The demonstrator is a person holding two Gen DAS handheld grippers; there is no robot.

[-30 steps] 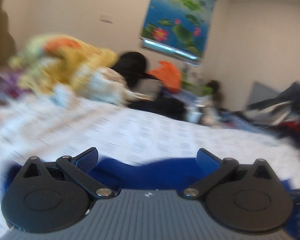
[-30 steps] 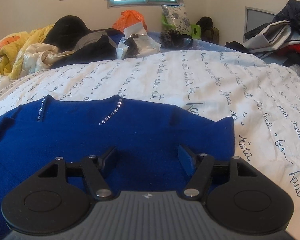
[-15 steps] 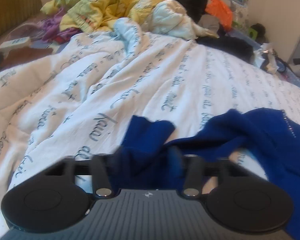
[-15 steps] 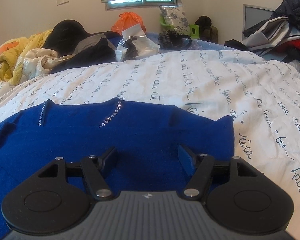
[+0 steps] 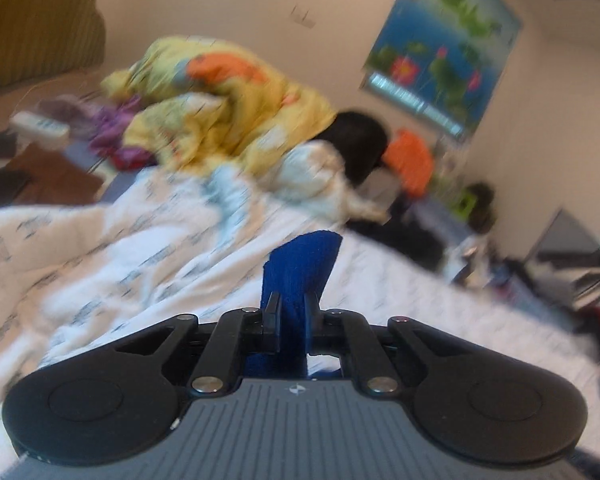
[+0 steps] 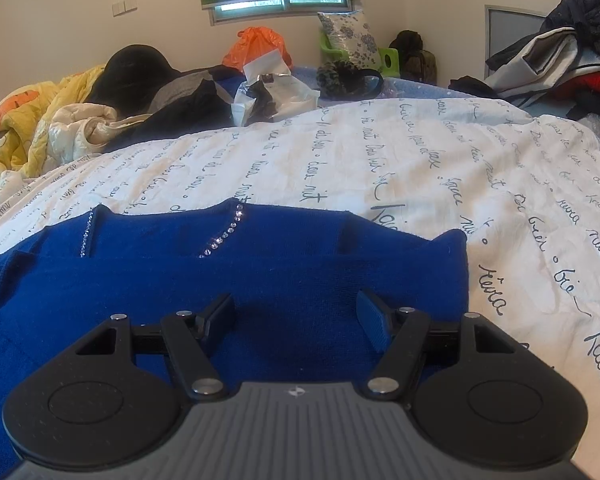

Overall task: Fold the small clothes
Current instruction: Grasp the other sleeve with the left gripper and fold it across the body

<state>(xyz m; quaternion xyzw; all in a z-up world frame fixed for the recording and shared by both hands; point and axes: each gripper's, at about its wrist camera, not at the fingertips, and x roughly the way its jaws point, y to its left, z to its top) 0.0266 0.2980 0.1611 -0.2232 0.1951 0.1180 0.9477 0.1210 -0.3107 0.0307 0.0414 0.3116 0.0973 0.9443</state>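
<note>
A small blue knit top [image 6: 260, 272] with rhinestone trim lies flat on the white script-print bedcover [image 6: 420, 168]. My right gripper [image 6: 296, 316] is open and hovers low over the top's near part, holding nothing. My left gripper [image 5: 292, 312] is shut on a strip of the same blue top [image 5: 300, 264], which stands up between the fingers above the bedcover [image 5: 140, 264]. The left wrist view is blurred by motion.
A yellow quilt [image 5: 228, 108] and black clothes [image 6: 140, 76] are heaped at the bed's far left. An orange bag [image 6: 260, 44], a plastic packet [image 6: 268, 96] and a cushion [image 6: 348, 36] sit at the far edge. A clothes pile [image 6: 560, 52] stands at the right.
My left gripper went from open to shut on an edge of the blue top and lifted it, and its view swung up. My right gripper stayed open over the top.
</note>
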